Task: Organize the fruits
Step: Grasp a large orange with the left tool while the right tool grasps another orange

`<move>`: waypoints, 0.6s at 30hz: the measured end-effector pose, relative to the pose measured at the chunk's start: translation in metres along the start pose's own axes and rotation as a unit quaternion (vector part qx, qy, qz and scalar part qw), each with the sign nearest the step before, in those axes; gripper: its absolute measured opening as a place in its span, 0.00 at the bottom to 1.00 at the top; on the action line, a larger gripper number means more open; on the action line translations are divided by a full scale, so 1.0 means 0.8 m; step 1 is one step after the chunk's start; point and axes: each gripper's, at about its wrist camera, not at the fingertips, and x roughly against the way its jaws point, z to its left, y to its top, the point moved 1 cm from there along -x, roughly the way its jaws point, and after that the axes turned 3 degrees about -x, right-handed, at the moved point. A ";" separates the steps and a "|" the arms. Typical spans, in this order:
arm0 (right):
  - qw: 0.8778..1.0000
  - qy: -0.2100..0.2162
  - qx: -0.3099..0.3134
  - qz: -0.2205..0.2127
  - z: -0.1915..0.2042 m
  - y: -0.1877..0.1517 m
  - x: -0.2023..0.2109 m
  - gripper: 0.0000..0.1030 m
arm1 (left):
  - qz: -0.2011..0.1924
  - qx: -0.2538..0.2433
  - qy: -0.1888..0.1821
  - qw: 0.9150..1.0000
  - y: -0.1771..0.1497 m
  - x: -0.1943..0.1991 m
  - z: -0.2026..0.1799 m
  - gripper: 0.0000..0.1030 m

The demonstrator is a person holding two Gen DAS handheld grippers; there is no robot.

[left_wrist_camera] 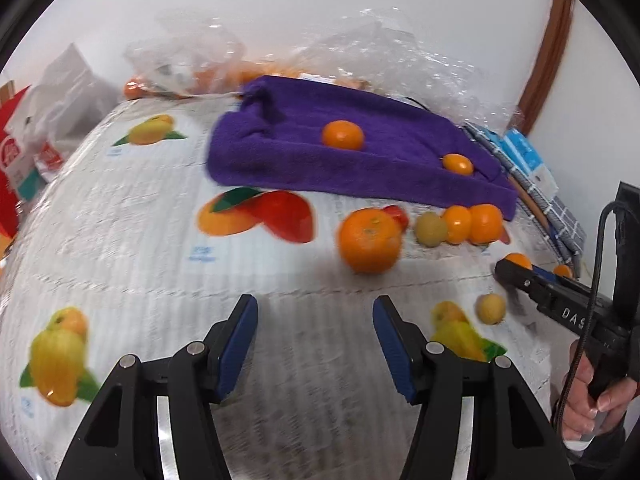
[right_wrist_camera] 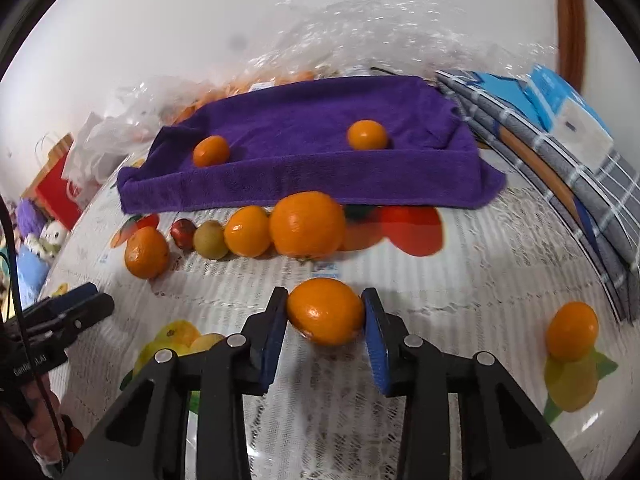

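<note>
My right gripper [right_wrist_camera: 326,297] is shut on a small orange [right_wrist_camera: 325,312], both blue pads against its sides, just above the fruit-print tablecloth. Beyond it a row of fruit lies before the purple towel [right_wrist_camera: 304,120]: a large orange [right_wrist_camera: 307,226], a smaller orange [right_wrist_camera: 247,231], a greenish fruit [right_wrist_camera: 211,240], a small red fruit [right_wrist_camera: 183,232] and another orange [right_wrist_camera: 146,252]. Two oranges [right_wrist_camera: 367,135] sit on the towel. My left gripper [left_wrist_camera: 316,304] stands open over bare cloth with nothing between its fingers, short of an orange [left_wrist_camera: 370,240]. A pale round fruit [left_wrist_camera: 491,309] lies to its right.
Clear plastic bags [left_wrist_camera: 192,56] holding more oranges lie behind the towel. A folded checked cloth [right_wrist_camera: 580,184] and blue-white boxes [right_wrist_camera: 568,112] stand at the right edge. A red bag [left_wrist_camera: 12,152] is at the left. A lone orange [right_wrist_camera: 572,331] lies to the right.
</note>
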 end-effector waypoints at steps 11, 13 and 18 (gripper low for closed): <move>0.998 -0.009 -0.056 -0.020 -0.051 -0.024 0.035 0.36 | 0.008 -0.029 0.011 0.999 0.037 -0.038 -0.037 0.53; 0.998 0.005 -0.063 -0.025 -0.053 -0.023 0.037 0.36 | 0.006 -0.022 0.007 1.000 0.037 -0.039 -0.035 0.40; 0.996 0.013 -0.079 -0.025 -0.057 -0.021 0.035 0.36 | -0.011 0.035 -0.083 0.996 0.032 -0.031 -0.008 0.38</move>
